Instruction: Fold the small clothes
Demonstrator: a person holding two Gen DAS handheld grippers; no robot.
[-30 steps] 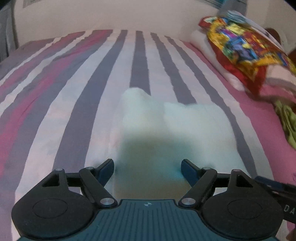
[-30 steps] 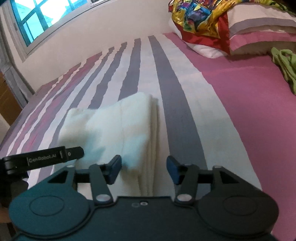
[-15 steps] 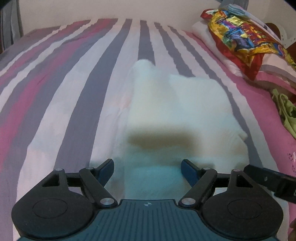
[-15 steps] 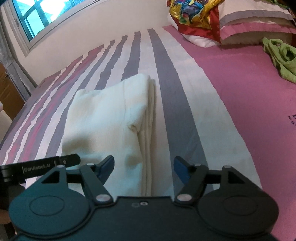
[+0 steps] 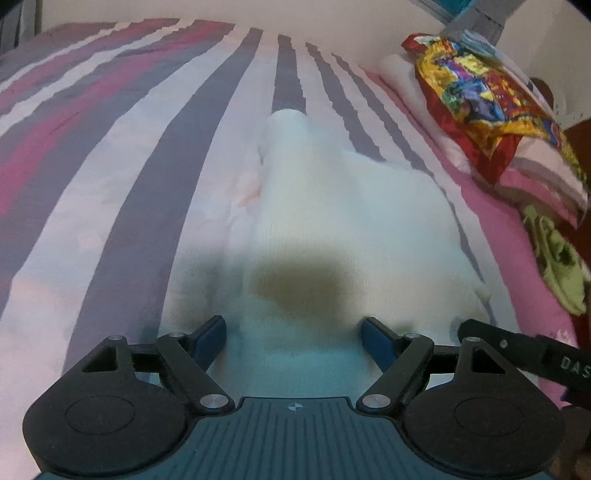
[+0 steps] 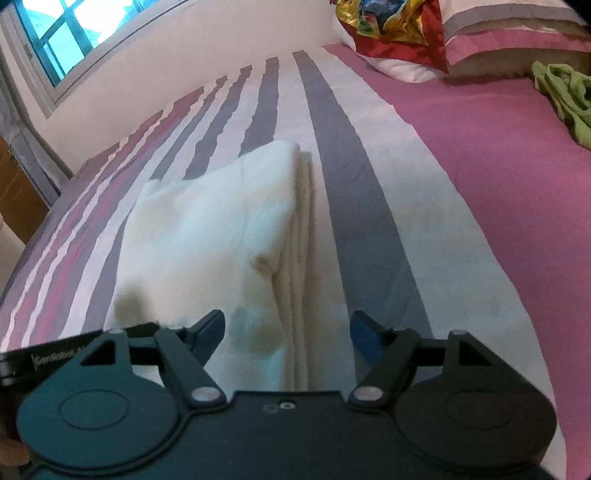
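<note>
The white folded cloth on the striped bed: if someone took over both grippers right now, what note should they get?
Left gripper: open, empty, over the near end of the white cloth.
Right gripper: jaws opening, nothing pinched, over the cloth's stacked edge.
The cloth lies folded in layers on the striped bedsheet, free of both grippers.
Done: this piece looks folded.
Left: probably the crumpled green garment on the pink area near the pillows.

I'm looking at a bedroom in a home. A bed (image 6: 498,177) fills both views, made up with a sheet striped pink, grey and white. At its far right lie pillows (image 6: 517,40) under a bright patterned cloth (image 5: 480,96). A barred window (image 6: 74,33) sits in the far left wall above the bed.
</note>
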